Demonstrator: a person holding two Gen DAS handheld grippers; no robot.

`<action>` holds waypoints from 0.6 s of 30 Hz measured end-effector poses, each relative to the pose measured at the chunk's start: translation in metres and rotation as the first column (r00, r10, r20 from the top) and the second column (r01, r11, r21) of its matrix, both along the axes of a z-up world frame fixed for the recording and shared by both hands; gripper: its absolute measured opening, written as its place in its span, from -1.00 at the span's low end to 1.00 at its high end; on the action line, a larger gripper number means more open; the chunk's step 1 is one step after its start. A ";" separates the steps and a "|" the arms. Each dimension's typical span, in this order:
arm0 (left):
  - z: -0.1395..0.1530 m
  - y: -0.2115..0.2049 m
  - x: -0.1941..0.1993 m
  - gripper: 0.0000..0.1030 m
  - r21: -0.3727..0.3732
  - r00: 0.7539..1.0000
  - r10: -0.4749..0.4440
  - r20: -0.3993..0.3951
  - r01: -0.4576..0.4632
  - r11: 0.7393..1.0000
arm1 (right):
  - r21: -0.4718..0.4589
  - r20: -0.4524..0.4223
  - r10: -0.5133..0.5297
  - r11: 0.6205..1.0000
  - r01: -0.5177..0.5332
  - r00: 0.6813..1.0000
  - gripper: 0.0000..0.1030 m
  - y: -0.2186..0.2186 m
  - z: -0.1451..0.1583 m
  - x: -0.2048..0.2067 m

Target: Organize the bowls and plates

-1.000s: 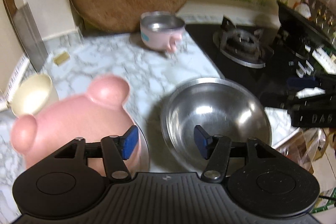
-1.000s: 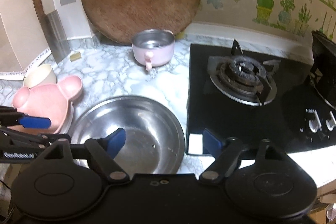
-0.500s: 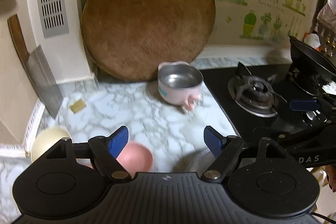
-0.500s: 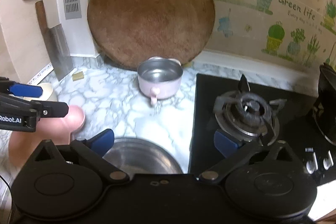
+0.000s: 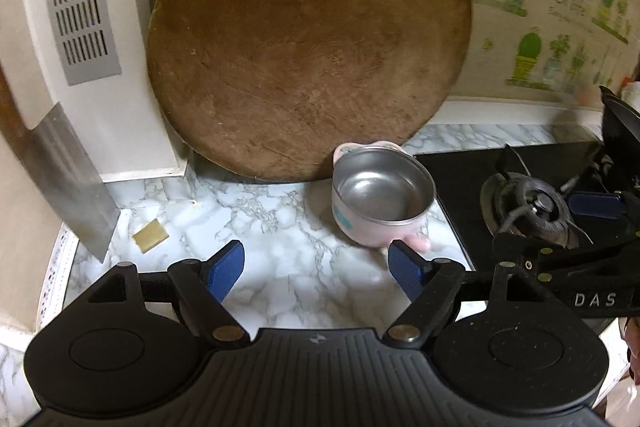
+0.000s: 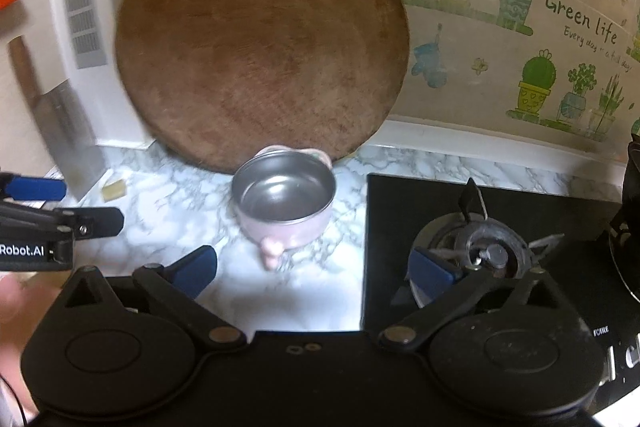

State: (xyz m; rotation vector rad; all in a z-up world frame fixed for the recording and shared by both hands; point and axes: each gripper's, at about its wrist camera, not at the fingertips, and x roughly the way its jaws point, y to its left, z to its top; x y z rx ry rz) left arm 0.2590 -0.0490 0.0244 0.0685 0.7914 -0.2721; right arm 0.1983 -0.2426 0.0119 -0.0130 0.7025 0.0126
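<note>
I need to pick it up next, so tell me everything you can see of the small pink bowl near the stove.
The pink bowl has a shiny metal liner, empty, and small pink knob handles at front and back. A blue mark shows on its side. It stands upright on the marble counter, close before the leaning round wooden board, left of the black stove. No fingers touch it.

The left gripper (image 5: 316, 269), black with blue pads, is angling downward with its jaws standing apart and nothing between them. The right gripper (image 6: 314, 269), of the same black build, is angling downward beside it, its jaws spread wider and also empty. The two are hanging near each other, side by side.
</note>
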 end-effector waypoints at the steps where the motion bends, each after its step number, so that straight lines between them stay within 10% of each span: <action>1: -0.001 -0.002 0.007 0.53 -0.001 1.000 0.006 -0.006 -0.006 1.000 | -0.003 -0.004 0.000 1.000 0.000 1.000 0.99 -0.001 0.000 0.007; 18: -0.048 -0.039 0.106 0.53 0.029 0.994 0.034 -0.106 -0.032 0.999 | 0.046 -0.117 -0.065 0.996 0.071 0.991 0.93 -0.030 -0.032 0.117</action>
